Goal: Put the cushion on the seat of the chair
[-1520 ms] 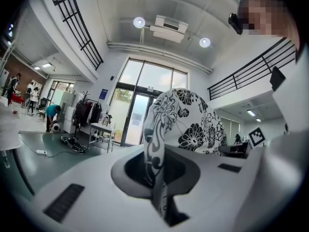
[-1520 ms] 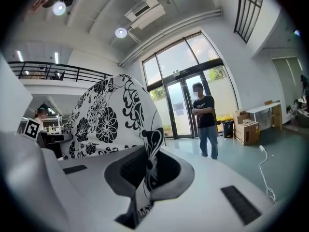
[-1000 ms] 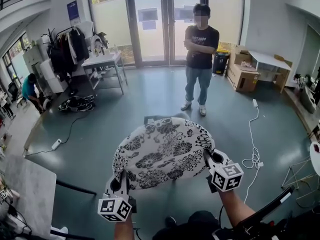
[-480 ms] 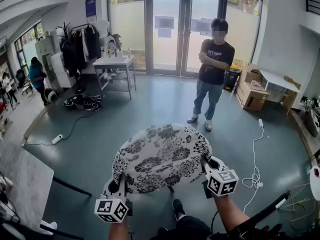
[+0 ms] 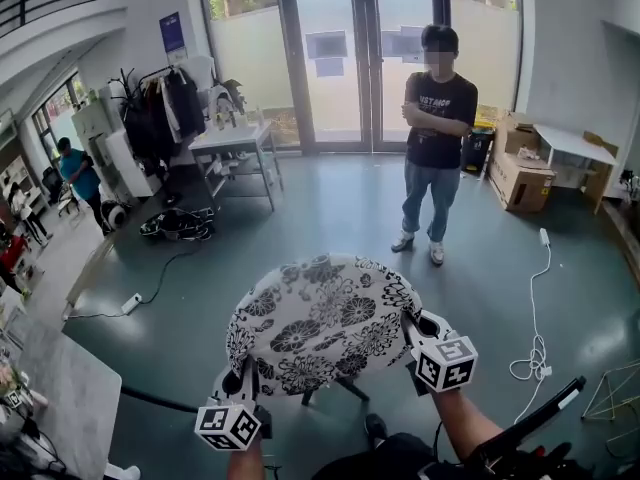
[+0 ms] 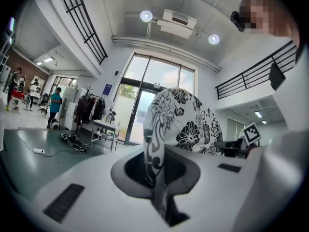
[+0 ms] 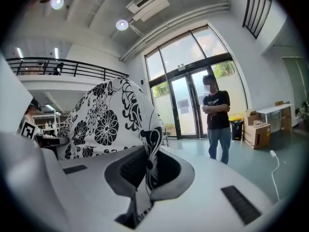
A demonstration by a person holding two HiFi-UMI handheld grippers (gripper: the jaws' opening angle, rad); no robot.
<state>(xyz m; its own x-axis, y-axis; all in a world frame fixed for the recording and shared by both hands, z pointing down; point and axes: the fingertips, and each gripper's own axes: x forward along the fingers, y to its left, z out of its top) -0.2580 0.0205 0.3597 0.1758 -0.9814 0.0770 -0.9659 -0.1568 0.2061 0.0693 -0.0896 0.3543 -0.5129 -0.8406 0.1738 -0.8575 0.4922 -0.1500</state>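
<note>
Your left gripper [image 5: 243, 376] and right gripper [image 5: 419, 324] each clamp an edge of the round black-and-white floral fabric cushion [image 5: 320, 318], which spans between them above the glossy teal floor [image 5: 300, 208], with tall glass doors [image 5: 360, 58] far ahead.

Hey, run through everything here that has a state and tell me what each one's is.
Cushion: held up roughly level by two opposite edges.
Left claw: shut on the cushion's edge.
Right claw: shut on the cushion's opposite edge.
Chair: upright, mostly hidden beneath the cushion.
Glass doors: closed.
Person: standing, arms crossed.
</note>
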